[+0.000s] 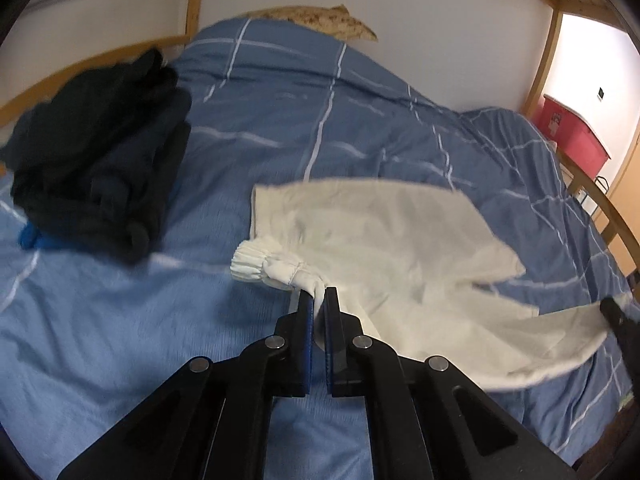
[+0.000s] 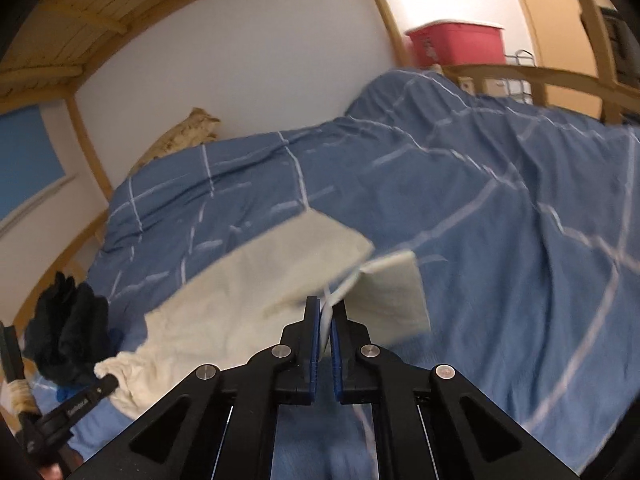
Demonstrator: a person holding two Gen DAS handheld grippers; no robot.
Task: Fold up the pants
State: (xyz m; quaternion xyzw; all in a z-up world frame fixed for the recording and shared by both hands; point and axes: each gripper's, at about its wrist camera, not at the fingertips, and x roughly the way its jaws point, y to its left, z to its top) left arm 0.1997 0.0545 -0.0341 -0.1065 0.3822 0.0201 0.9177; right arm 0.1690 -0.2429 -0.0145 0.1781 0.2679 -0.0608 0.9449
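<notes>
At about 10 o'clock from the left gripper [image 1: 319,300] a pile of dark folded clothes [image 1: 104,168] sits on the blue checked duvet [image 1: 280,128], and that claw is squeezed tight on the bunched waistband of the cream pants [image 1: 372,240]. The pants hang spread out just above the duvet, stretching off toward 3 o'clock. There the right gripper [image 2: 326,312] is pinched on a thin edge of the pants, with the legs reaching toward 12 o'clock and a red storage bin [image 2: 460,44] far off at 1 o'clock.
</notes>
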